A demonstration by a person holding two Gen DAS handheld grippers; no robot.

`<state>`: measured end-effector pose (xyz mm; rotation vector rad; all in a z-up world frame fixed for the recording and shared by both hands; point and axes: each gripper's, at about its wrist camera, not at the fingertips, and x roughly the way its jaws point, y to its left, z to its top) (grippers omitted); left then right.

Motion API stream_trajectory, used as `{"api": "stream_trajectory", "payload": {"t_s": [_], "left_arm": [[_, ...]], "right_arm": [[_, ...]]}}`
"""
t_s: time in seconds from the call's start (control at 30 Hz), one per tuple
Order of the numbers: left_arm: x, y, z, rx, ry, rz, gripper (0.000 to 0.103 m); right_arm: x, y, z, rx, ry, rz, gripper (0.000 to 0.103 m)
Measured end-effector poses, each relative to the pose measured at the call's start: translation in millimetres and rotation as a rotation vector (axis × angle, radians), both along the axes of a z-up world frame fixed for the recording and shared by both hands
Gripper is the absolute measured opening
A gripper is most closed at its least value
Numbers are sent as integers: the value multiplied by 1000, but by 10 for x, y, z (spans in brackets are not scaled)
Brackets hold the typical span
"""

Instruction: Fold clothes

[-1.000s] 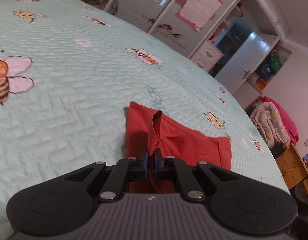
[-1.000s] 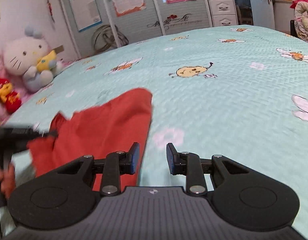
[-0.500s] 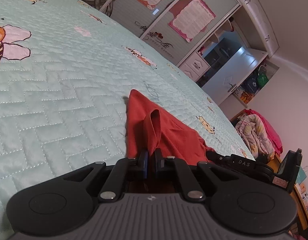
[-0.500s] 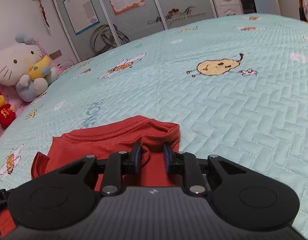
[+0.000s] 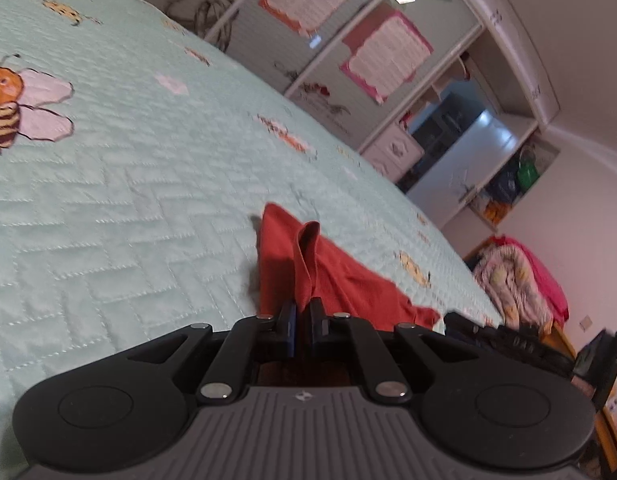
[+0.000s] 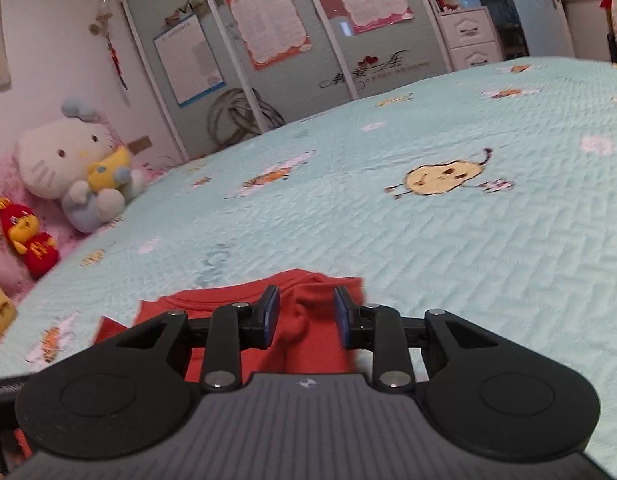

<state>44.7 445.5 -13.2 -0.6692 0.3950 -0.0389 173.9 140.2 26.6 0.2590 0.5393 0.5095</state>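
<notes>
Red cloth first: the red top (image 5: 340,280) lies on the bed (image 5: 108,200), close in front of both tools. The left tool (image 5: 300,326) is pinched tight on a raised ridge of the cloth, w/ a small loop of fabric sticking up just past its tips. That grip looks the same as a sec ago.

The right tool (image 6: 304,318) is what changed. Half a sec ago its two sides were nearly together around a bump of the top. Now they stand wide apart, w/ the bump of red cloth between them, and I can't tell if they touch it. So the right one has let go, or is opening to grab again; can't say which. In the left view the right tool shows as a dark shape at the far edge of the cloth.

The top looks bunched and partly doubled over, w/ a hem or neck edge at the far side in the right view. It's not a neat flat stack yet, so I'd guess the fold is mid-way, but the pics don't settle that.

Farther back: bee and pear pics on the green quilt, a white cat plush (image 6: 72,168) and a small red doll (image 6: 26,236) by the wall, then closet doors (image 6: 268,40) w/ posters.
</notes>
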Motion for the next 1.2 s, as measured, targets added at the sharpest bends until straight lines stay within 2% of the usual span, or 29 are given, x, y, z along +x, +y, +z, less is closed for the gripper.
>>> {"api": "stream_trajectory", "payload": {"t_s": [0.17, 0.27, 0.37, 0.47, 0.57, 0.63, 0.7, 0.83, 0.97, 1.07, 1.13, 1.2], "left_arm": [[-122, -28, 88, 25, -54, 41, 5], [-99, -43, 78, 38, -6, 50, 4], [-72, -59, 67, 51, 45, 58, 4], [-45, -75, 55, 64, 96, 66, 4], [-35, -69, 45, 66, 118, 70, 4], [-31, -71, 44, 69, 119, 72, 5], [-25, -89, 51, 78, 120, 73, 5], [-5, -114, 43, 97, 125, 69, 5], [-1, -111, 32, 99, 129, 65, 5], [11, -116, 28, 110, 131, 61, 5], [23, -102, 9, 104, 132, 60, 9], [25, -55, -19, 71, 130, 61, 11]], "right_arm": [[189, 59, -70, -75, 33, 0, 27], [411, 234, -133, -139, 62, 12, 27], [486, 370, -136, -214, 8, 16, 27], [537, 288, -111, -168, 7, 24, 27], [478, -45, -74, -5, 9, -37, 27], [431, -264, -81, 68, 32, -90, 28], [409, -366, -115, 70, 58, -96, 29], [490, -258, -205, 13, 120, -26, 29], [615, -126, -263, 41, 163, 16, 28], [605, 8, -254, -36, 120, 17, 20], [574, 95, -236, -98, 87, 11, 19], [480, 64, -188, -118, 55, -24, 21]]}}
